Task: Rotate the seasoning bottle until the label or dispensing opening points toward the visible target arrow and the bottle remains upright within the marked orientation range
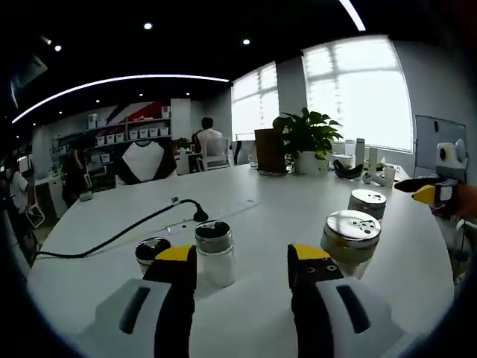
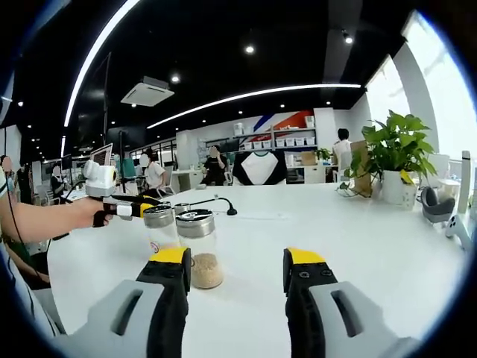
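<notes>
In the left gripper view a clear seasoning bottle point(image 1: 215, 252) with a steel lid stands upright just ahead of my left gripper point(image 1: 243, 257), close to its left jaw. The jaws stand open and hold nothing. A low dark-lidded jar point(image 1: 152, 250) sits left of that bottle. Two shakers with perforated steel lids point(image 1: 350, 234) point(image 1: 367, 202) stand at the right. My right gripper point(image 1: 432, 194) comes in from the right edge. In the right gripper view my right gripper point(image 2: 237, 261) is open, and a bottle of tan seasoning point(image 2: 198, 247) stands by its left jaw, beside another bottle point(image 2: 159, 225).
A white round table point(image 1: 253, 205) carries everything. A black cable point(image 1: 127, 231) runs across it from the left. A potted plant point(image 1: 307, 138) stands at the far side. A hand holds my left gripper point(image 2: 123, 206) behind the bottles. People and shelves stand far back.
</notes>
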Tool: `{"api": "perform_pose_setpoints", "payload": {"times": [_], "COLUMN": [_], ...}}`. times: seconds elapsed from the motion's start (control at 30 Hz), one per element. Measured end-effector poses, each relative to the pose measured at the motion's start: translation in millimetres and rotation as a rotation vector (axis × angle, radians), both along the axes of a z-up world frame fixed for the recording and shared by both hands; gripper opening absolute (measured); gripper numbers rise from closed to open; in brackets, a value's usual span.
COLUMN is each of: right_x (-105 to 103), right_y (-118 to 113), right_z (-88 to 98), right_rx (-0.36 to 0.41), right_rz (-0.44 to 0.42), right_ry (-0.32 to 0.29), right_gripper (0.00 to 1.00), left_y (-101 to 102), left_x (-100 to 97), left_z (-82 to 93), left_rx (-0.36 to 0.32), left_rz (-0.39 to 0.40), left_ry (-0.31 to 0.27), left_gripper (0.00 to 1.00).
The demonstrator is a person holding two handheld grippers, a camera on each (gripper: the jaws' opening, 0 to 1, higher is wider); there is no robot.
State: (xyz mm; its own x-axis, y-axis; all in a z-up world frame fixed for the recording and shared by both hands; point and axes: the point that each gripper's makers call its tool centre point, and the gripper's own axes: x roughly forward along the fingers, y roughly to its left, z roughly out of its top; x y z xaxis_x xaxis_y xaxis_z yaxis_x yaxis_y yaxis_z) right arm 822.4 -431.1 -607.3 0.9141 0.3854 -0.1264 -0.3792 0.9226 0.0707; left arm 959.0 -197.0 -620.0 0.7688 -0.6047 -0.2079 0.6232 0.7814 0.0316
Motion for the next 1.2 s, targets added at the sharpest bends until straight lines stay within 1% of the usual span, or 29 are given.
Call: {"api": "perform_pose_setpoints", "payload": {"times": [0.13, 0.27, 0.33, 0.43, 0.63, 0.8, 0.93, 1.0, 1.2], "right_x": [0, 0, 0, 0, -1, -2, -2, -1, -1], "right_y": [0, 0, 0, -1, -2, -3, -4, -4, -3], "right_z": [-2.2, -3.2, -3.8, -5.6, -8.0, -10.0, -10.0, -9.9, -11.1], "right_rx": [0.002, 0.006, 0.009, 0.008, 0.011, 0.012, 0.014, 0.015, 0.017], "right_rz": [0.002, 0.002, 0.003, 0.002, 0.0, 0.001, 0.0, 0.0, 0.007], "right_ry": [0.009, 0.013, 0.016, 0.021, 0.029, 0.035, 0.035, 0.036, 0.043], "right_gripper": [0.46, 0.45, 0.44, 0.44, 0.43, 0.42, 0.41, 0.41, 0.38], "left_y": [-4, -6, -8, -11, -12, -7, -10, -10, -11], "left_x": [7.3, 15.3, 17.4, 21.9, 31.9, 42.9, 47.2, 49.3, 55.2], "left_z": [0.6, -0.6, -1.4, -5.8, -11.6, -16.2, -17.2, -19.0, -22.7], "left_rx": [-0.029, -0.029, -0.026, 0.01, 0.048, 0.056, 0.052, 0.074, 0.067], "left_rz": [0.029, 0.059, 0.061, 0.081, 0.105, 0.14, 0.135, 0.137, 0.146], "left_ry": [-0.004, -0.016, -0.023, -0.03, -0.043, -0.048, -0.064, -0.074, -0.07], "left_gripper": [0.51, 0.51, 0.51, 0.51, 0.49, 0.49, 0.48, 0.48, 0.48]}}
